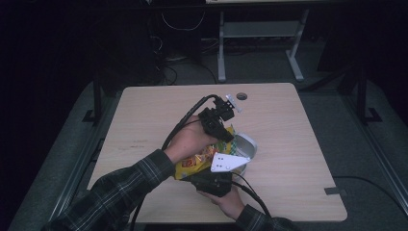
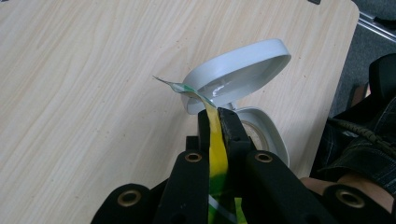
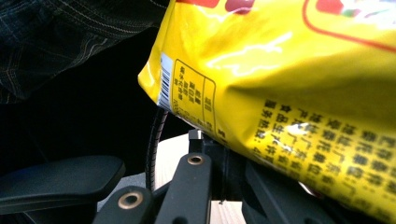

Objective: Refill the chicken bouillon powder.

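Yellow snack bag (image 1: 197, 161) pinched between both tongs above white bowl (image 1: 246, 146).

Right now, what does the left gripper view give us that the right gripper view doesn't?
Left gripper view: the white container on the wooden table, its hinged lid raised, and the left gripper shut on the snack bag's thin top edge.
Right gripper view: the bag's barcode, its printed back panel, and a black chair below.
Both: the yellow snack bag and a plaid sleeve.
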`<action>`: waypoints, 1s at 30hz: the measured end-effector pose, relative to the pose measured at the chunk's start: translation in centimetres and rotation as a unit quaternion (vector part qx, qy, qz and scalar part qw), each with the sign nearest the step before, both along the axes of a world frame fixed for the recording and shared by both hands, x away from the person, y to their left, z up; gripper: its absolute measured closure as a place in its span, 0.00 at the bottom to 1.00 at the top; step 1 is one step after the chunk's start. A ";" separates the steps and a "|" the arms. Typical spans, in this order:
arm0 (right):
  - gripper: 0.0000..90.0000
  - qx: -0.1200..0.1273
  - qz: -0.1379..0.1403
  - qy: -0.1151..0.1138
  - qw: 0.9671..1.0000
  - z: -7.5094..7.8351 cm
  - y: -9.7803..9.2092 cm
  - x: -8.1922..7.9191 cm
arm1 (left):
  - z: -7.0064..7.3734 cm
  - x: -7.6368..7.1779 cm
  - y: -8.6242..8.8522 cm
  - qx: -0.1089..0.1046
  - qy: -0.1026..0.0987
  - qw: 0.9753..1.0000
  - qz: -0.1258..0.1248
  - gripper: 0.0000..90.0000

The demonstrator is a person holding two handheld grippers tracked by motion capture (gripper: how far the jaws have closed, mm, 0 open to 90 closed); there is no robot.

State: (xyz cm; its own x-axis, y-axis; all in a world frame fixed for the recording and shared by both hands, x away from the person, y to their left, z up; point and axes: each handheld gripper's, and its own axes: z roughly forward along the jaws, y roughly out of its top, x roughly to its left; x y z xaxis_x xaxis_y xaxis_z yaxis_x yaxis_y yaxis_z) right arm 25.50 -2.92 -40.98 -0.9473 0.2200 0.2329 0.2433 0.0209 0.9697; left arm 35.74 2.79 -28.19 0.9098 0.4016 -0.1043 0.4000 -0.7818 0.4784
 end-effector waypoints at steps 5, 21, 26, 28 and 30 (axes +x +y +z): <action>1.00 -0.001 0.000 0.001 1.000 0.1 0.0 0.1 | 0.0 -0.1 0.0 -0.001 -0.004 1.000 0.001 1.00; 1.00 0.002 0.003 0.011 1.000 -0.1 0.0 0.2 | -0.2 0.0 -0.1 0.003 -0.003 1.000 0.004 0.99; 1.00 0.004 0.001 0.010 1.000 0.0 0.0 0.2 | -0.1 0.0 -0.2 0.005 -0.005 1.000 0.000 0.99; 1.00 0.003 0.000 0.009 1.000 0.0 -0.1 0.2 | -0.1 -0.1 -0.3 0.003 -0.009 1.000 0.000 0.99; 1.00 0.003 0.000 0.012 1.000 0.0 -0.1 0.1 | -0.1 -0.1 -0.3 0.003 -0.009 1.000 0.000 0.99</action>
State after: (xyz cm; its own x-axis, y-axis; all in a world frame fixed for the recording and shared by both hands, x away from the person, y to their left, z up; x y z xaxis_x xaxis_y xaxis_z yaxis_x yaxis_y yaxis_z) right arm 25.64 -3.03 -40.95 -0.9416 0.2182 0.2564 0.2661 0.0158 0.9638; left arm 35.65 2.48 -28.33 0.9115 0.4023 -0.0853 0.3913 -0.7845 0.4811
